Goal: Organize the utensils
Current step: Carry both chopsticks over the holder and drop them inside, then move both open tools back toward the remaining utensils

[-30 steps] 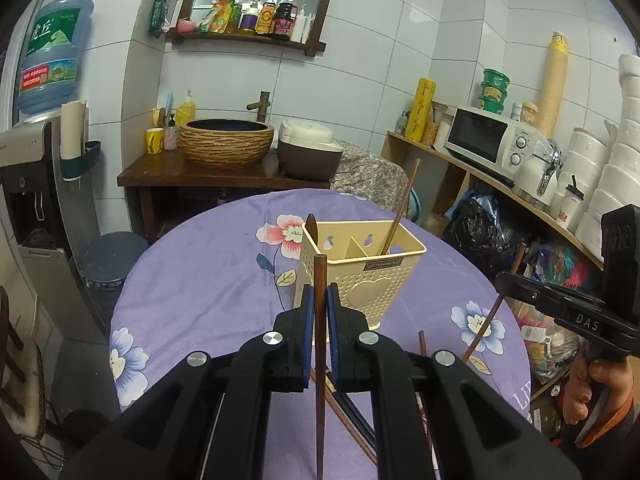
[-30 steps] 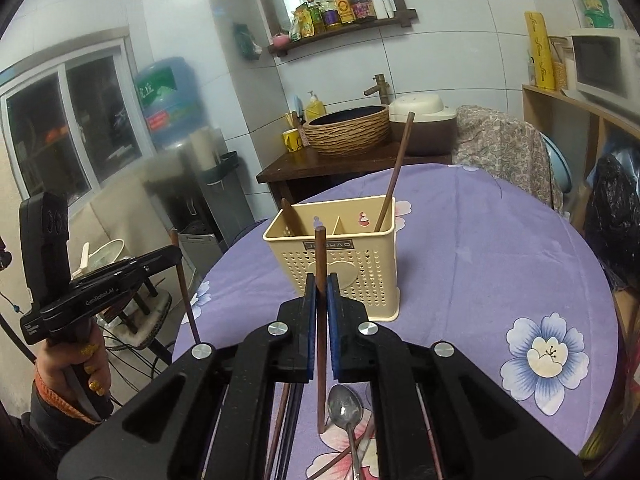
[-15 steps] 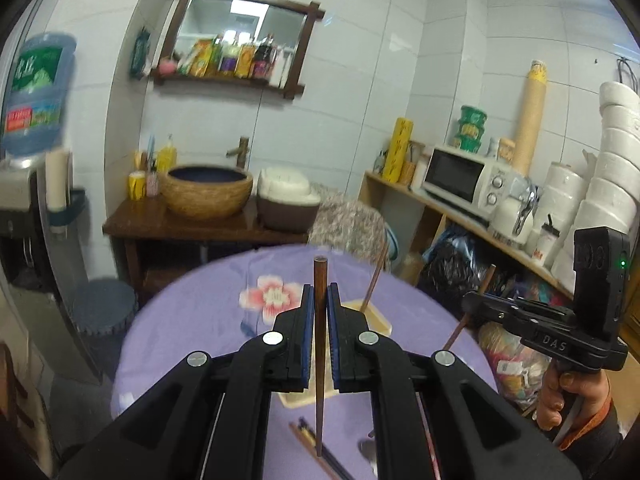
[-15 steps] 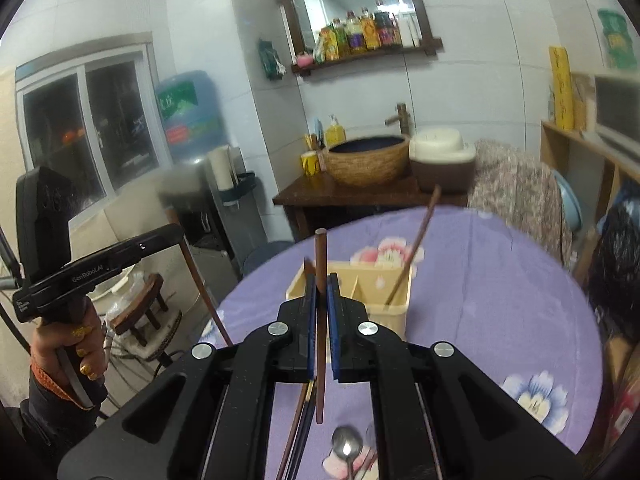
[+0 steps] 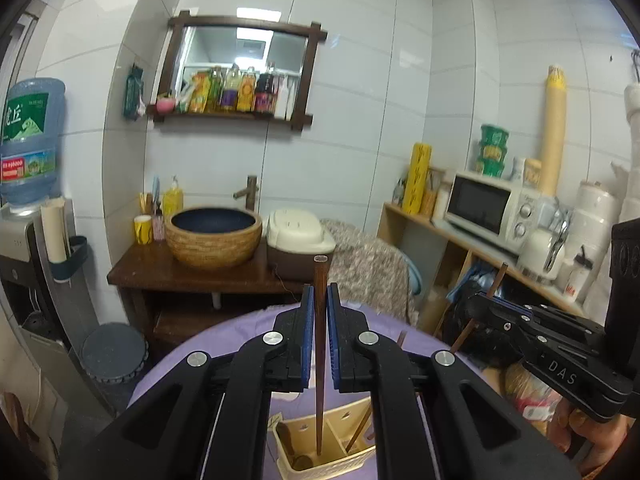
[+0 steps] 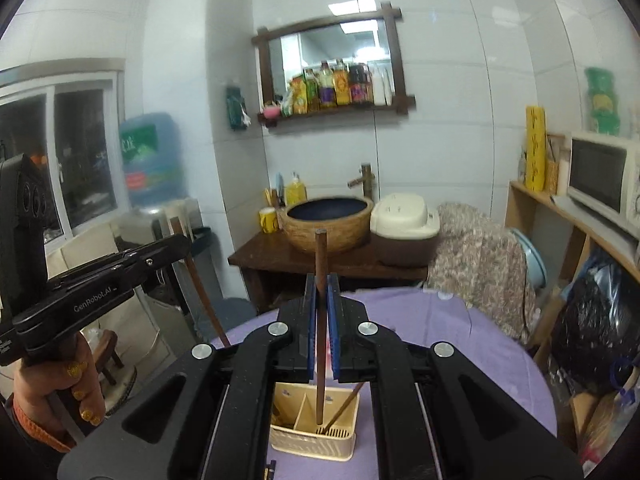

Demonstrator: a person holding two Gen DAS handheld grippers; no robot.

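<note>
1. Both grippers, left gripper (image 5: 318,332) and right gripper (image 6: 321,328), pinch upright chopsticks.
2. Left chopstick (image 5: 319,380) hangs over the caddy (image 5: 326,450), at 6 o'clock.
3. Right chopstick (image 6: 319,360) looks stiff, light, slick; mid-shaft grip suits.

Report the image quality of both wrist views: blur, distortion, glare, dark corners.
Left wrist view: mostly sharp, with strong fisheye bending of the wall tiles, black vignette in the corners, and a ceiling light glaring in the mirror. Right wrist view: softer, with the water bottle and the green packs smeared; same bending and dark corners. In both, the gripped chopstick stays crisp.
</note>
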